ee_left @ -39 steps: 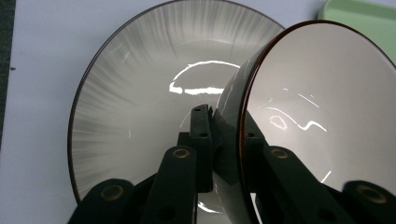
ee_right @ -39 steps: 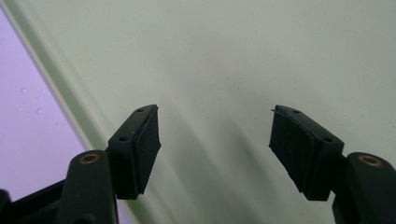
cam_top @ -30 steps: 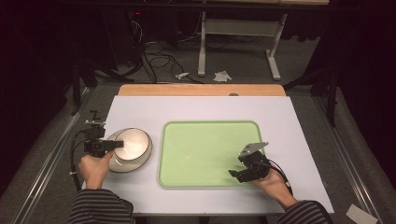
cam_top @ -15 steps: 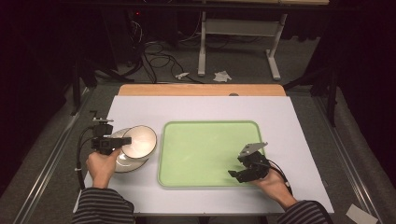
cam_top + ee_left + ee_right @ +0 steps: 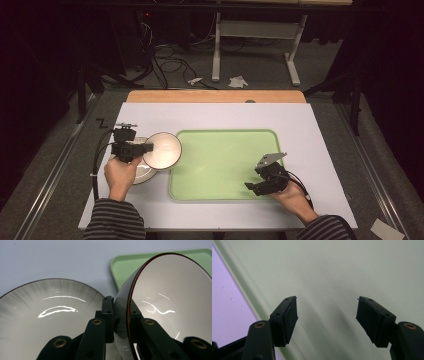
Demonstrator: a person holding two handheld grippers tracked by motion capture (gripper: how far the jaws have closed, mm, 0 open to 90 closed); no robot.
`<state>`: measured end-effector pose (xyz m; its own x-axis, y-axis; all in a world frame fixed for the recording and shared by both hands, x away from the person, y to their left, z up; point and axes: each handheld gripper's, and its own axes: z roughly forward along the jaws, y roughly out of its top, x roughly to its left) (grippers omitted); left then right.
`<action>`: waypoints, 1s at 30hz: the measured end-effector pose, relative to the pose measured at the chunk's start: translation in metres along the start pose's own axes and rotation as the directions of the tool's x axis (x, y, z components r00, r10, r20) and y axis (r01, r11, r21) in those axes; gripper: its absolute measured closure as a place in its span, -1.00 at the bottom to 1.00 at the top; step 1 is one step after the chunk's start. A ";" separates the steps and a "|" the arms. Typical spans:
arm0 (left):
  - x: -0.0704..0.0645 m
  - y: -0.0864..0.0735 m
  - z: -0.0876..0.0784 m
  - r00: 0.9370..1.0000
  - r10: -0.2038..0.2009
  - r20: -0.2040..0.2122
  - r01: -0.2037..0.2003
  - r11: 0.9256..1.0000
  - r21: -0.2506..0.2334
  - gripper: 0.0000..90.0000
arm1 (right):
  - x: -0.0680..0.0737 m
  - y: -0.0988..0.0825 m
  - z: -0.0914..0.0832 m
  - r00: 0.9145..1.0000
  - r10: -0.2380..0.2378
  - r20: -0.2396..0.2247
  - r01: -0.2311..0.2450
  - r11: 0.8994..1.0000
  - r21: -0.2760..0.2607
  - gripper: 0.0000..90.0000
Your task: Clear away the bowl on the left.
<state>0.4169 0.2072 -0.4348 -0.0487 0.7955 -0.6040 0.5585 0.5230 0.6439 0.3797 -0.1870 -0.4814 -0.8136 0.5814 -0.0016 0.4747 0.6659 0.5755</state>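
Note:
My left gripper (image 5: 146, 148) is shut on the rim of a small bowl (image 5: 162, 150) with a dark outside and a pale inside, held tilted above the table beside the green tray (image 5: 225, 145). In the left gripper view the jaws pinch the bowl (image 5: 172, 305) wall, with my gripper (image 5: 120, 322) closed on its brown rim. Below it lies a grey-rimmed plate (image 5: 45, 322), seen in the high view as the plate (image 5: 141, 173) under my left hand. My right gripper (image 5: 252, 187) hovers open over the tray's near right corner; its pads (image 5: 289, 317) have nothing between them.
The tray (image 5: 337, 272) sits mid-table on a white tabletop (image 5: 225, 115). A wooden strip (image 5: 215, 96) edges the far side. Beyond the table are cables and a stand's legs on the floor. A metal rail runs along the table's left side.
My left gripper has lifted the bowl off the plate and carried it right toward the tray, tilting it. The right hand has stayed in place.

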 end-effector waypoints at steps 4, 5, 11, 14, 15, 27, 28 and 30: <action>-0.018 -0.007 0.003 0.998 0.036 0.044 -0.037 0.999 0.027 0.81 | 0.000 -0.001 -0.002 1.000 0.009 0.007 -0.009 1.000 0.002 -0.23; -0.021 -0.008 0.004 0.998 0.049 0.050 -0.051 0.998 0.034 0.81 | 0.000 -0.001 -0.001 1.000 0.007 0.008 -0.007 1.000 -0.002 -0.23; -0.039 -0.015 0.008 0.993 0.067 0.098 -0.073 0.995 0.062 0.81 | 0.001 -0.003 -0.005 1.000 0.008 0.021 -0.008 1.000 -0.014 -0.23; -0.048 -0.019 0.011 0.989 0.081 0.122 -0.091 0.993 0.080 0.81 | 0.002 -0.005 -0.007 0.999 0.016 0.029 -0.015 1.000 -0.020 -0.22; -0.051 -0.021 0.012 0.988 0.086 0.130 -0.097 0.992 0.086 0.81 | 0.002 -0.006 -0.007 0.999 0.016 0.030 -0.015 1.000 -0.016 -0.22; -0.082 -0.040 0.029 0.971 0.136 0.197 -0.164 0.978 0.132 0.81 | 0.003 -0.017 -0.016 0.997 0.054 0.054 -0.052 0.998 -0.034 -0.21; -0.082 -0.040 0.029 0.971 0.136 0.197 -0.164 0.978 0.132 0.81 | 0.003 -0.018 -0.017 0.997 0.052 0.059 -0.050 0.998 -0.038 -0.21; -0.088 -0.043 0.033 0.966 0.145 0.213 -0.177 0.974 0.142 0.81 | 0.004 -0.020 -0.019 0.996 0.056 0.065 -0.053 0.998 -0.042 -0.21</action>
<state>0.4243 0.1048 -0.4246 0.2103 0.7792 -0.5904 0.6703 0.3246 0.6673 0.3606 -0.2069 -0.4773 -0.7623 0.6469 -0.0229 0.5026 0.6138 0.6088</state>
